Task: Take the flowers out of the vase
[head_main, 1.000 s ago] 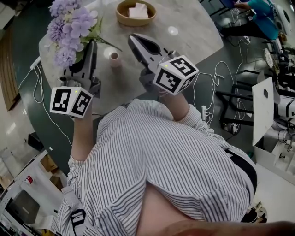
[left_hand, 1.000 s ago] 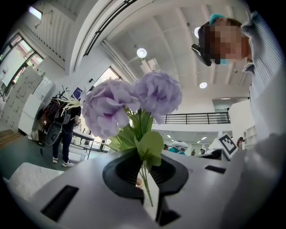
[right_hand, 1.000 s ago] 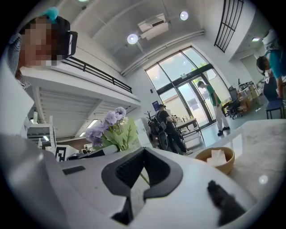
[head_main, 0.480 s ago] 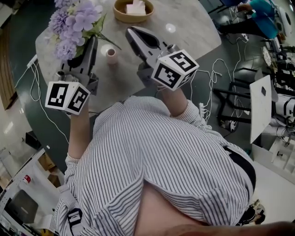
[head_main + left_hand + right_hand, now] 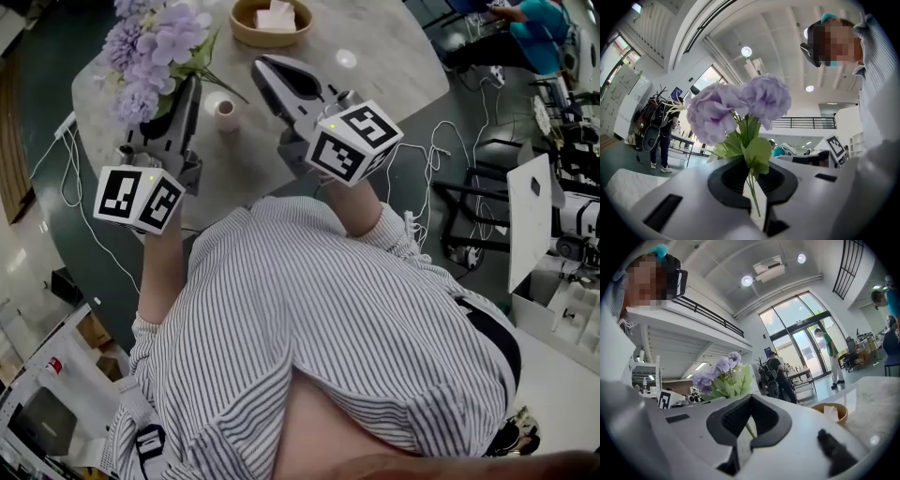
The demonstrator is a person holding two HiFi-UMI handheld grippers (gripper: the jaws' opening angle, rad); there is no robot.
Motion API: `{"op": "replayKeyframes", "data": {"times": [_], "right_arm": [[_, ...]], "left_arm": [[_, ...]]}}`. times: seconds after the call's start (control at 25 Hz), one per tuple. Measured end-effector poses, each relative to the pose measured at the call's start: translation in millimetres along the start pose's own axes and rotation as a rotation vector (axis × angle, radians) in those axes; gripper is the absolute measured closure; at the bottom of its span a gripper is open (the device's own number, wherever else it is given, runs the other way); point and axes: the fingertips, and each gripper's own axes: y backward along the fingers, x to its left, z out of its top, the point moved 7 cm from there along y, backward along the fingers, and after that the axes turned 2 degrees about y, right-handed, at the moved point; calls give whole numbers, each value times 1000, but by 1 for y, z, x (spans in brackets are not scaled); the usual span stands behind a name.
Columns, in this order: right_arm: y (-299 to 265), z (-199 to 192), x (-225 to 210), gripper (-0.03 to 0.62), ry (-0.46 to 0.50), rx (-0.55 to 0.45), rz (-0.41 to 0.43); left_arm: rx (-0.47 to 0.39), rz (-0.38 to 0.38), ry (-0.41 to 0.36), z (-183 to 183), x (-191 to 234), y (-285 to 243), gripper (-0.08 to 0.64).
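Observation:
A bunch of purple flowers [image 5: 150,52] with green leaves is held by its thin stems in my left gripper [image 5: 188,90], which is shut on them above the table's left side. In the left gripper view the blooms [image 5: 740,108] rise above the jaws and a stem end pokes out below my left gripper [image 5: 753,190]. The small pink vase [image 5: 225,114] stands upright on the table between the two grippers, apart from the flowers. My right gripper [image 5: 265,71] hovers to the vase's right, shut and holding nothing. In the right gripper view the flowers [image 5: 719,373] show beyond my right gripper [image 5: 747,430].
A round wooden bowl [image 5: 272,21] holding white paper sits at the far side of the pale marble table [image 5: 375,66]; the bowl [image 5: 832,413] also shows in the right gripper view. Cables and black stands lie on the floor to the right. People stand in the background.
Almost nothing differs: the flowers stay in the left gripper, and both grippers sit slightly higher in the picture than a second ago.

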Motion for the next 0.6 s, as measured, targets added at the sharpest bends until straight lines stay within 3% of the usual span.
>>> {"op": "replayKeyframes", "data": {"times": [0.6], "right_arm": [[1,-3,0,577,11,14,10]], "left_arm": [[-9,-8,13,0,-3,0,522]]}}
